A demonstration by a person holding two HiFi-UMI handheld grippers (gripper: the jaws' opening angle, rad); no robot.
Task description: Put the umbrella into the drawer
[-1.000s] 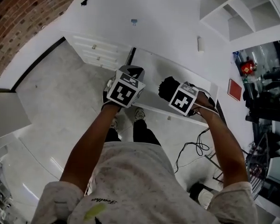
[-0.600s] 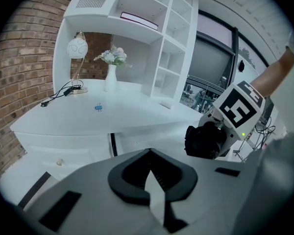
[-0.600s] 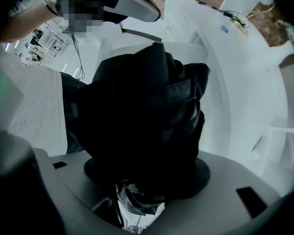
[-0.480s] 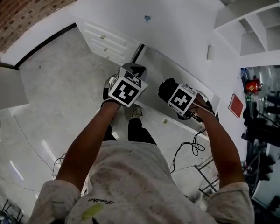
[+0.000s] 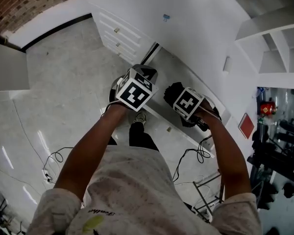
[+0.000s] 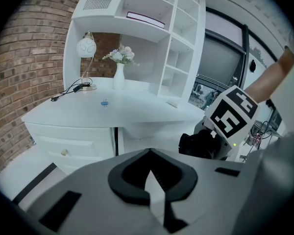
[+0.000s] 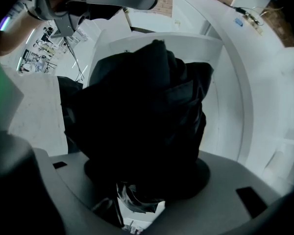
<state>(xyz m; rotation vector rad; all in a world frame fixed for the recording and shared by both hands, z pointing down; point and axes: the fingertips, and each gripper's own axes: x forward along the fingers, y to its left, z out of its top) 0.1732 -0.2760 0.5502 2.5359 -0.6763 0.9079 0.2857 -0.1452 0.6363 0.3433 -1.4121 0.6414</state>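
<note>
A folded black umbrella (image 7: 142, 106) fills the right gripper view, its end clamped in my right gripper (image 7: 139, 190), which is shut on it. From the head view the umbrella (image 5: 171, 92) pokes out ahead of the right gripper (image 5: 183, 102), over a long white drawer (image 5: 191, 80) that looks pulled out under the desk. My left gripper (image 5: 143, 75) hangs just left of it. Its jaws (image 6: 149, 155) are shut and hold nothing. The right gripper's marker cube (image 6: 232, 116) and the umbrella (image 6: 201, 143) appear at the right of the left gripper view.
A white desk (image 6: 88, 109) carries a lamp (image 6: 86, 50), a vase of flowers (image 6: 119, 75) and a small blue clip (image 6: 104, 103). Shut drawers (image 5: 118, 35) stack on its left side. Cables (image 5: 196, 153) lie on the glossy floor by my feet.
The head view has swung, so the desk and drawers sit further right and higher. Both grippers stay side by side, the right one still holding the umbrella.
</note>
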